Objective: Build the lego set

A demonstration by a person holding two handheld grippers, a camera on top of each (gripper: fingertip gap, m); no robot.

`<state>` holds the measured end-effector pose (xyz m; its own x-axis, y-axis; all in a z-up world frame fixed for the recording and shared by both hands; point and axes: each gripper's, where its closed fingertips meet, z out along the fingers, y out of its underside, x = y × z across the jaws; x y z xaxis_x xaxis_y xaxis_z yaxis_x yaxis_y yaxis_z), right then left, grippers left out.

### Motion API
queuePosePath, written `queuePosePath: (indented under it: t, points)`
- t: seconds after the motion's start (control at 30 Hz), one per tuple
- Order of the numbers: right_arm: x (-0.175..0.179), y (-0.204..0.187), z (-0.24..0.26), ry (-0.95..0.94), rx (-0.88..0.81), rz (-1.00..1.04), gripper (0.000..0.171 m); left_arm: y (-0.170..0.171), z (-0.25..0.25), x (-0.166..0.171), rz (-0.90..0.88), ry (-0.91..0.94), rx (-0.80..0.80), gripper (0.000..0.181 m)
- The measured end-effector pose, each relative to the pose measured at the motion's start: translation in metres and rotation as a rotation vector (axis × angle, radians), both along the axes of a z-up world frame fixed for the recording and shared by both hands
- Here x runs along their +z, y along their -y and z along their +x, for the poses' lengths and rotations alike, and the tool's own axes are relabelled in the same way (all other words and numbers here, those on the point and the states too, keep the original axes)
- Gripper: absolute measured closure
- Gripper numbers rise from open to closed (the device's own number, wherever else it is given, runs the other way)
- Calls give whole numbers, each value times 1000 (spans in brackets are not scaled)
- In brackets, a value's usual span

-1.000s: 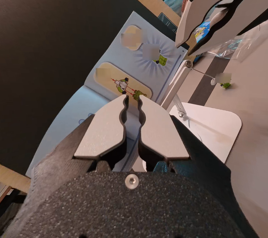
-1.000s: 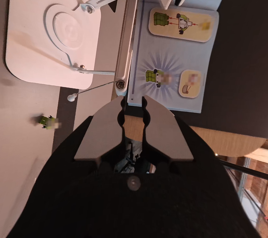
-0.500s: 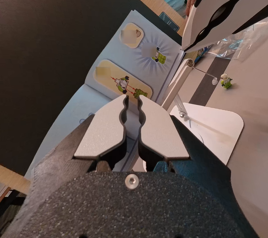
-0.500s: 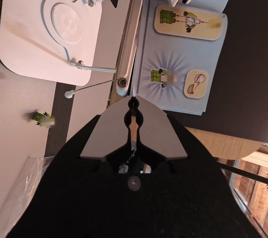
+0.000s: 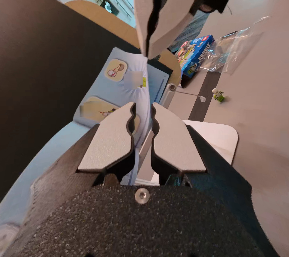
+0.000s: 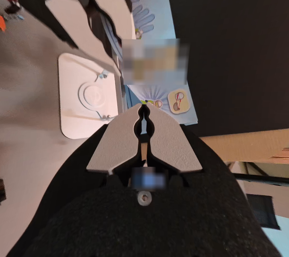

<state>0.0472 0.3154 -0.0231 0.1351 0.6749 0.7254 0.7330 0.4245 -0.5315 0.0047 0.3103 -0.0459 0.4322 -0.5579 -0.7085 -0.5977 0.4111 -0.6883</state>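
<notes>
The instruction booklet [image 5: 109, 93] lies open on a black board [image 5: 46, 46], held up by a white stand [image 5: 219, 137]. My right gripper [image 6: 144, 105] is shut on the edge of a booklet page [image 5: 143, 93] and lifts it so that it curls upright; this gripper also shows at the top of the left wrist view [image 5: 146, 55]. My left gripper [image 5: 143, 105] is slightly open and empty, just in front of the lifted page; it also shows in the right wrist view [image 6: 120, 40]. A small green and white minifigure [image 5: 218, 94] stands on the table at the right.
A blue lego box [image 5: 195, 55] and a clear plastic bag [image 5: 234, 49] lie on the table beyond the stand. A thin wire page clip [image 5: 187, 94] sticks out from the stand's arm. The stand's white base also shows in the right wrist view [image 6: 75, 93]. About 6 cm separates my left fingertips from my right.
My right gripper has shut on the page's edge and pulled it up off the booklet. Both views have swung, and the box and bag have come into view.
</notes>
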Motion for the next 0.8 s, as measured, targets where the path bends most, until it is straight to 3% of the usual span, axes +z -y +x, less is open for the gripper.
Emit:
queuePosePath:
  t: [0.23, 0.4, 0.47, 0.6, 0.67, 0.8]
  points:
    - [6, 13, -18, -21, 39, -34, 171, -10, 16, -8, 49, -2, 65, 164]
    - [13, 22, -29, -41, 54, -16, 171, -16, 8, 5, 89, 101, 120, 181]
    - [25, 24, -31, -125, 48, -6, 171, -16, 1, 9, 88, 148, 137, 181]
    - [50, 28, -23, -361, 44, -58, 155, -10, -20, 18, 49, 326, 158, 181]
    - [42, 16, -16, -379, -8, -52, 158, -7, -35, 19, 7, 432, 178, 181]
    - [-5, -15, -29, -210, -140, 9, 159, -8, -65, 16, -92, 611, 242, 181]
